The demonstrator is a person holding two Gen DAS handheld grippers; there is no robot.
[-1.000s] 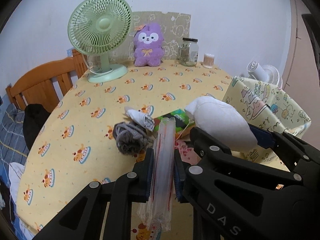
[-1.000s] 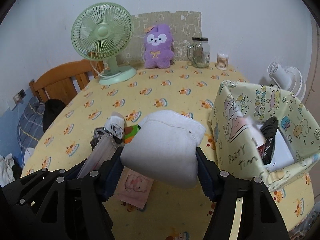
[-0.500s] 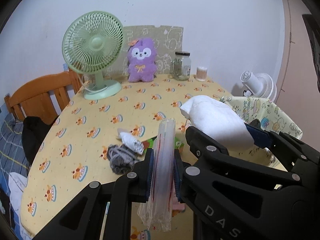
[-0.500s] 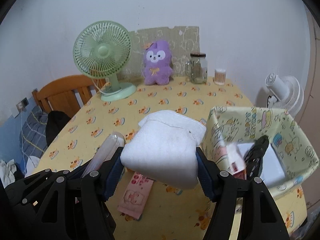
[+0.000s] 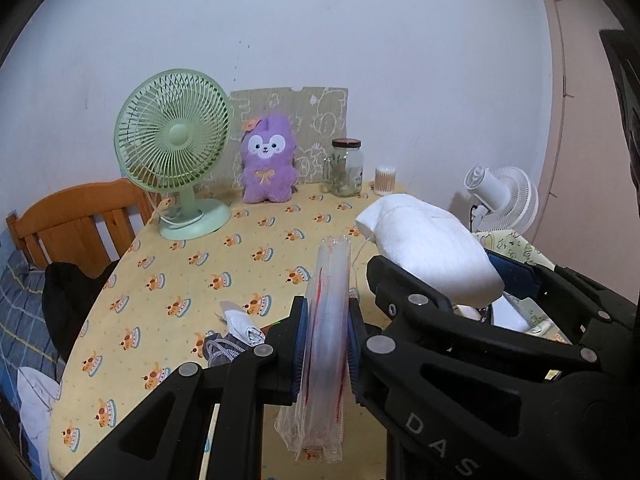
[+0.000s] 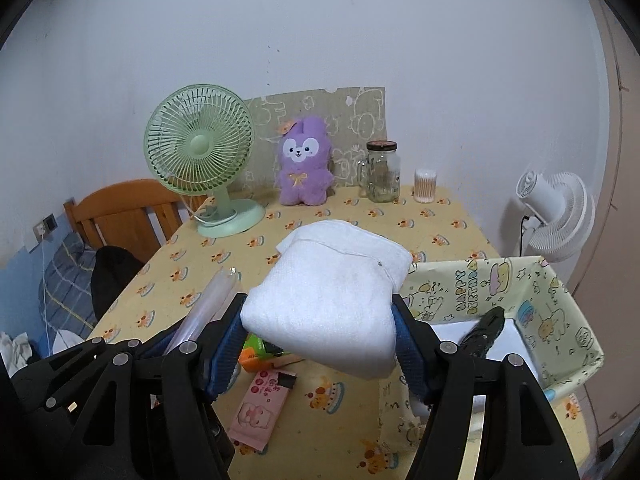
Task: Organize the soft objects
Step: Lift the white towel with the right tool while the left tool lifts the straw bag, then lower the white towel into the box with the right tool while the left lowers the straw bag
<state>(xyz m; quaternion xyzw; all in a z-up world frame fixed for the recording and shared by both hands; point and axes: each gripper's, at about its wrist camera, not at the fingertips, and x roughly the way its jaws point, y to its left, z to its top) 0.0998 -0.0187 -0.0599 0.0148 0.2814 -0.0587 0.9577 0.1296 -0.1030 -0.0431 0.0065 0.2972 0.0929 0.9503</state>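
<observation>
My left gripper (image 5: 325,344) is shut on a clear plastic packet with red stripes (image 5: 326,360), held upright above the table; it also shows in the right wrist view (image 6: 208,304). My right gripper (image 6: 320,340) is shut on a folded white towel (image 6: 332,296), held above the table left of the yellow patterned box (image 6: 560,320); the towel also shows in the left wrist view (image 5: 428,248). A grey sock (image 5: 222,350) and a white rolled cloth (image 5: 242,322) lie on the tablecloth below the left gripper.
The box holds a black item (image 6: 486,330) and white things. A pink packet (image 6: 260,408) and an orange-green packet (image 6: 256,354) lie on the table. At the back stand a green fan (image 6: 200,160), purple plush (image 6: 304,168), glass jar (image 6: 382,172) and swab cup (image 6: 425,186). A white fan (image 6: 556,208) stands right.
Both grippers have risen and pulled back from the table with their loads held. The table items and the box now sit lower and farther in both views.
</observation>
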